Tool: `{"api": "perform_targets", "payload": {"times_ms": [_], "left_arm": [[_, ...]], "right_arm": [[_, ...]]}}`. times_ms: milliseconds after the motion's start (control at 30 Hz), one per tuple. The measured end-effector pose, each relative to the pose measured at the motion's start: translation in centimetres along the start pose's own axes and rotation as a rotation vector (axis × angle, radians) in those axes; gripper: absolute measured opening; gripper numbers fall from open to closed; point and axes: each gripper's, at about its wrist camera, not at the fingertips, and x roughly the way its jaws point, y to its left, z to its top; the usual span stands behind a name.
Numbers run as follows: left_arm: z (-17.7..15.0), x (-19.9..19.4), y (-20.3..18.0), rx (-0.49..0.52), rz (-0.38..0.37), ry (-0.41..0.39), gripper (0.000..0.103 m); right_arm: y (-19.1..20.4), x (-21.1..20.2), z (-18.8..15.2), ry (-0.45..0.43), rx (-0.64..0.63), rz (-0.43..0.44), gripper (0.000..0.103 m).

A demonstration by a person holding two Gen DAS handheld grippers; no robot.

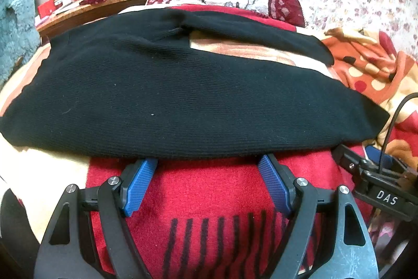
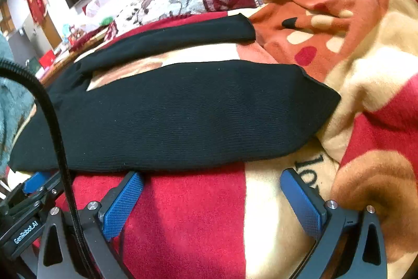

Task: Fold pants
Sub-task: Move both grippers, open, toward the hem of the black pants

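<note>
Black pants [image 1: 183, 85] lie flat on the blanket [image 1: 214, 190], legs splayed. Both our left gripper [image 1: 209, 182] and right gripper [image 2: 211, 198] sit spread apart at the near edge; we should pinch the hem evenly, lifting together.

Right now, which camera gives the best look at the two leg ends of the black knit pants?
The right wrist view: both cuffs of the black knit pants show fully, near leg and far leg, with patterned blanket between them. The left wrist view shows mostly the broad near leg; the far leg's end is small and foreshortened.
</note>
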Motion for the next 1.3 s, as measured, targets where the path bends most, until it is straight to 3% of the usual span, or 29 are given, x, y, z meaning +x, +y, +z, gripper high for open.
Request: {"api": "perform_targets", "payload": {"times_ms": [133,233,300,433,567,767,1300], "left_arm": [[0.2,-0.4,0.1,0.033,-0.011,0.036,0.079],[0.7,-0.9,0.4,0.067,-0.011,0.052,0.079],[1.2,-2.2,0.7,0.062,-0.002,0.019,0.079],[2.8,-5.3,2.0,0.004,-0.003,-0.051,0.079],[4.5,-7.8,3.2,-0.002,0.032,-0.104,0.079],[6.0,-9.5,4.2,0.004,0.040,-0.144,0.079],[5.9,-9.2,4.8,-0.032,0.019,-0.120,0.079]], "right_arm": [[-0.2,0.0,-0.1,0.004,0.008,0.002,0.103],[-0.7,0.1,0.5,0.073,0.041,0.000,0.103],[-0.3,-0.4,0.7,0.097,0.036,-0.004,0.095],[1.5,-2.2,1.8,0.121,-0.014,0.139,0.092],[3.9,-5.6,3.7,0.041,-0.060,0.205,0.092],[6.7,-8.7,6.7,-0.068,-0.121,0.209,0.092],[6.5,-8.8,6.4,-0.069,-0.116,0.162,0.091]]}}
